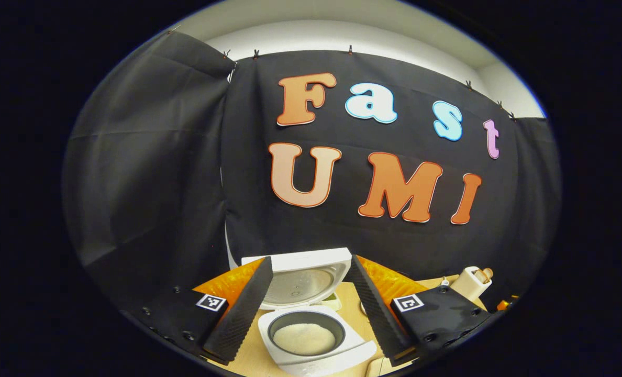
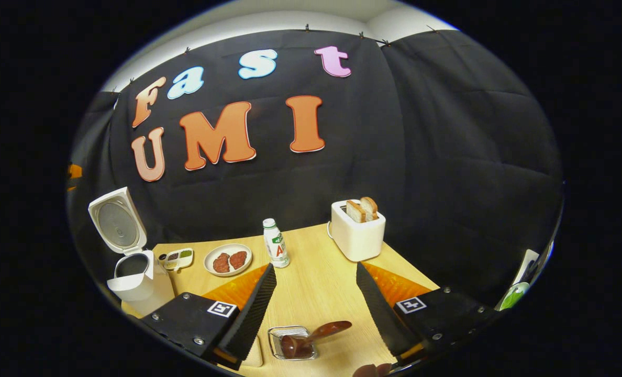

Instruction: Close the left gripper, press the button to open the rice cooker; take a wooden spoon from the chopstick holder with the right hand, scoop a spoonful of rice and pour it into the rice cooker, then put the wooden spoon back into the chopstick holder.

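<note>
The white rice cooker (image 1: 316,356) stands open just ahead of me, its lid (image 1: 303,280) tipped up and back, with white rice (image 1: 304,337) in the dark inner pot. My left gripper (image 1: 309,260) is open, a finger on each side of the cooker, touching nothing. In the right gripper view the same cooker (image 2: 133,280) is at the far left with its lid (image 2: 116,222) raised. Near the table's front edge a wire chopstick holder (image 2: 277,335) has a brown wooden spoon (image 2: 319,332) leaning out to the right. My right gripper (image 2: 315,268) hangs open above it, holding nothing.
On the light wooden table (image 2: 316,293) are a plate with two meat patties (image 2: 229,259), a small sauce tray (image 2: 177,258), a white bottle (image 2: 276,250) and a white toaster with toast (image 2: 357,230). The toaster (image 1: 470,283) is right of the cooker. Black cloth walls close the booth.
</note>
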The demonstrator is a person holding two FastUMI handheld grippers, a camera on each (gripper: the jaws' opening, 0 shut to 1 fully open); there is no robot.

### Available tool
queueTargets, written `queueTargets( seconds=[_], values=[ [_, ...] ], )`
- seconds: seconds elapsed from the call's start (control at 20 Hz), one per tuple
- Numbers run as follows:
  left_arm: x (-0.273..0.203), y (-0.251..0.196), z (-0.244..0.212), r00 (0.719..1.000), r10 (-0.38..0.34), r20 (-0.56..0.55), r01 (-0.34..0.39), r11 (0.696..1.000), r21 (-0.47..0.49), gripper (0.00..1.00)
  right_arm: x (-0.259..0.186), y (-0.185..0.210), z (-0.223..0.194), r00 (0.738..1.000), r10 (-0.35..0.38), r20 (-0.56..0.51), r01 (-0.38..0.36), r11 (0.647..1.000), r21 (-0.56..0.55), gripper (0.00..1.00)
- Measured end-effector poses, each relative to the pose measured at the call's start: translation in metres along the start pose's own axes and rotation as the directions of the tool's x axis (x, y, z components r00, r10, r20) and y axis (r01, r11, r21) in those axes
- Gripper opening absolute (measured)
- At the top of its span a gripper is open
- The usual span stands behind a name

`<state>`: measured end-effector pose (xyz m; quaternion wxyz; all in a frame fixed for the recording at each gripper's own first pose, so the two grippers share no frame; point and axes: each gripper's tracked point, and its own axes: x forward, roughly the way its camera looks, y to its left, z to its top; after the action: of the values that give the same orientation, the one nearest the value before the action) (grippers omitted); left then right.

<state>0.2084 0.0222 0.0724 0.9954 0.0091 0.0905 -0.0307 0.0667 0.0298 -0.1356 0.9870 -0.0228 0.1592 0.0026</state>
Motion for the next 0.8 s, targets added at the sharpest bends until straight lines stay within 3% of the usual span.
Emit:
queueTargets(
  seconds=[0.45,0.8],
  values=[
    [0.103,0.021,0.016,0.991,0.034,-0.126,-0.029,0.999,0.038,1.0,0.01,0.001,0.005,1.0,-0.004,0.003,0.004,0.999,-0.05,0.95],
    [0.161,0.029,-0.041,0.959,0.04,-0.28,-0.043,0.999,-0.005,1.0,0.012,-0.001,0.004,1.0,-0.008,-0.004,0.008,0.999,-0.031,0.95]
  ],
)
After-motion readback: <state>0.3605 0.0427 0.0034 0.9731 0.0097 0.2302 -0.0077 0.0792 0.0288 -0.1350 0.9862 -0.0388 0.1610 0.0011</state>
